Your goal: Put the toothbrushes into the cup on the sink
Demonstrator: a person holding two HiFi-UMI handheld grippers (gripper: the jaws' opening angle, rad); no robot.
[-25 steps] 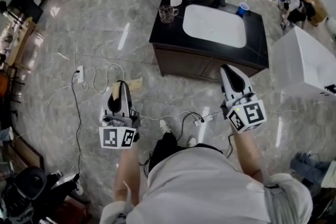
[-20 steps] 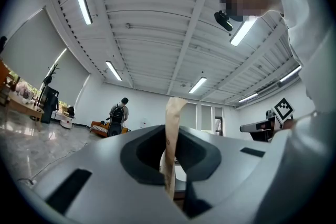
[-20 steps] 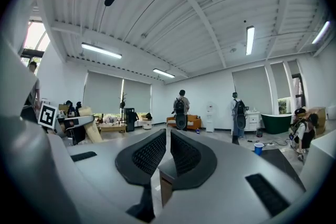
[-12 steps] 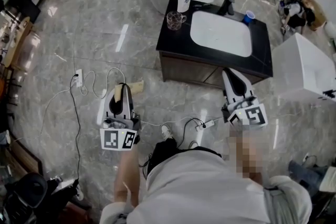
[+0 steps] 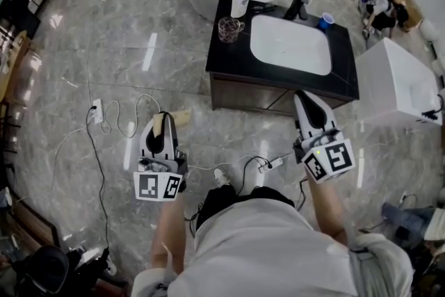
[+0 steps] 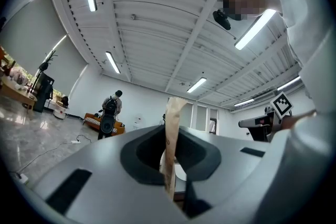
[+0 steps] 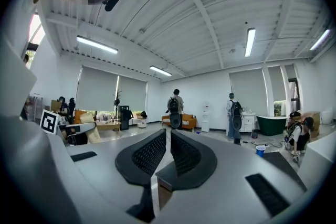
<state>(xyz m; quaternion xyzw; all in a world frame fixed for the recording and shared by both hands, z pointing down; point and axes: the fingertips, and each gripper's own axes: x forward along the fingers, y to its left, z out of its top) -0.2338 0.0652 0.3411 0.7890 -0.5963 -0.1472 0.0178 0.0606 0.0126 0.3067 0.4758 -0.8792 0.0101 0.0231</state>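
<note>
quick note from the remote seat: this is the carry step. the left gripper [image 5: 163, 129] is clamped down narrow on a flat tan strip that sticks up past its jaws. it reads to me as a paper-sleeved toothbrush [image 6: 171, 126], though i can't make out any bristles. the right gripper [image 5: 306, 98] has its jaws almost together with nothing between them, so it's just along for the ride.

i'm standing well back from the sink vanity [image 5: 229, 55], both grippers low over the marble floor [image 5: 104, 52] with cables [image 5: 125, 115] running underfoot. nothing has gone into a cup from what i can see.

there are two candidates on the black top: a glass mug [image 5: 229, 28] at the left of the white basin [image 5: 290, 45], and a small blue cup [image 5: 325, 21] at the back right near the faucet [image 5: 300, 5]. a white bottle [image 5: 240, 2] sits just behind the mug. my guess is the mug is the target, since it's on my left gripper's side.

next move as i see it: walk up to the counter, bring the left gripper above the mug's mouth, tip the toothbrush roughly upright, then let go. watch the cables while stepping, and don't clip the bottle.
</note>
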